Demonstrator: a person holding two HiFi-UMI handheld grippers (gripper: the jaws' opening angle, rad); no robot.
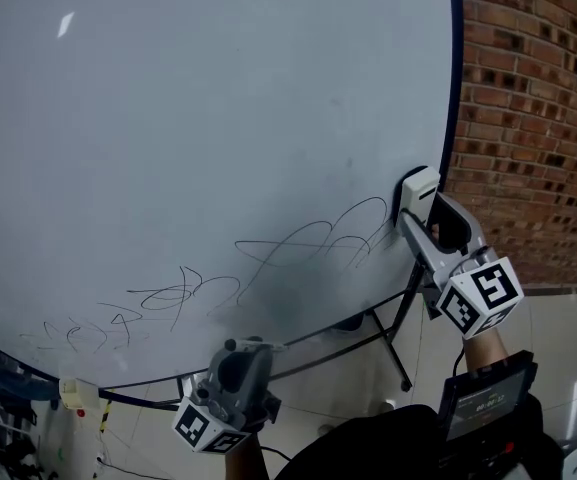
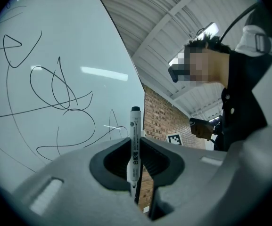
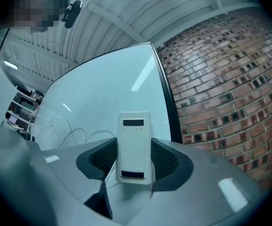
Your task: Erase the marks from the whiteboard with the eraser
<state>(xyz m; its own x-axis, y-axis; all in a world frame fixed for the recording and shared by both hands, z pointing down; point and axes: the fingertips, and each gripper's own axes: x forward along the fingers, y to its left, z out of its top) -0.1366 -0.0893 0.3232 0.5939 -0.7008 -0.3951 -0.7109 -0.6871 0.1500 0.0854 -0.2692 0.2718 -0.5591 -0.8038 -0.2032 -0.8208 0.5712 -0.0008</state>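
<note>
Right gripper [image 1: 420, 213] clamped on the white eraser [image 3: 134, 145] — its long axis runs along the jaws, far end pointing at the whiteboard [image 1: 218, 118] by the board's right edge, just beside the black scribbles [image 1: 308, 243]. Left gripper [image 1: 241, 353], low under the board's bottom edge, closed on a marker [image 2: 134, 149] — standing lengthwise between the jaws, dark end uppermost.

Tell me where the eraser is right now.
The eraser is clamped in the right gripper, at the right of the head view, by the right edge of the whiteboard, just right of the scribbled marks and beside the brick wall.
</note>
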